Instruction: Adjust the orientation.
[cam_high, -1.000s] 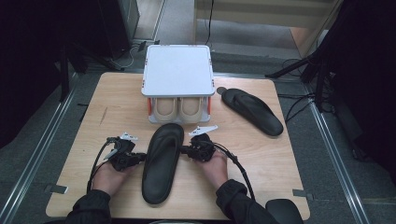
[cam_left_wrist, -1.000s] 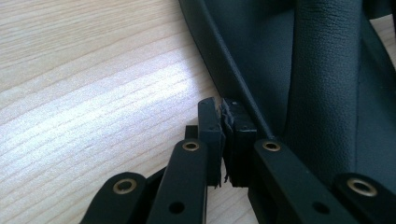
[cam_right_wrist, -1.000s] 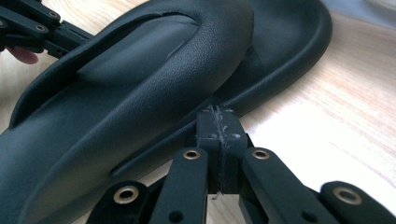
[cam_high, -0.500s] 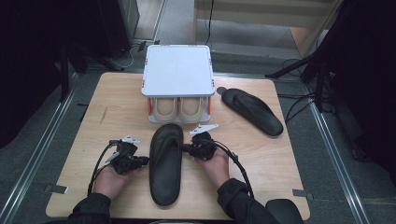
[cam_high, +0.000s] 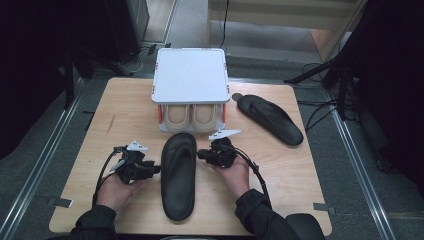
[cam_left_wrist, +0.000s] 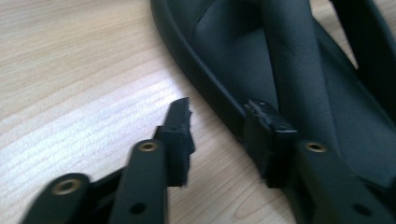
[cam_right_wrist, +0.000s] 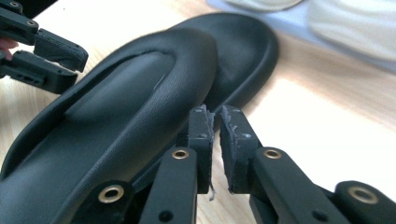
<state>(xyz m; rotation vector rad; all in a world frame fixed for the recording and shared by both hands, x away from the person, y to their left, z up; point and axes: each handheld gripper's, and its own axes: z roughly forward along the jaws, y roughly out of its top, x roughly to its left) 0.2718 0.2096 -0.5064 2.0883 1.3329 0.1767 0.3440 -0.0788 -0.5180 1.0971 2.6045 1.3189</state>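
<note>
A black flip-flop (cam_high: 178, 175) lies lengthwise on the wooden table (cam_high: 125, 115), toe toward the white rack. My left gripper (cam_high: 150, 170) is at its left rim and open. In the left gripper view (cam_left_wrist: 224, 123) one jaw touches the flip-flop's rim (cam_left_wrist: 210, 88), the other rests over bare wood. My right gripper (cam_high: 202, 155) is at the flip-flop's right edge. Its jaws (cam_right_wrist: 216, 135) stand shut to a thin slit beside the flip-flop (cam_right_wrist: 116, 126), with nothing seen between them. The left gripper (cam_right_wrist: 46, 56) shows beyond the strap.
A white rack (cam_high: 190, 75) with a flat top holds a pair of beige shoes (cam_high: 192, 116) at the table's far middle. A second black flip-flop (cam_high: 270, 118) lies angled at the right. Cables trail from both grippers toward the front edge.
The flip-flop's heel has swung right, so it now lies straight instead of tilted. The left gripper followed it a little to the right; the right gripper stayed near the toe half.
</note>
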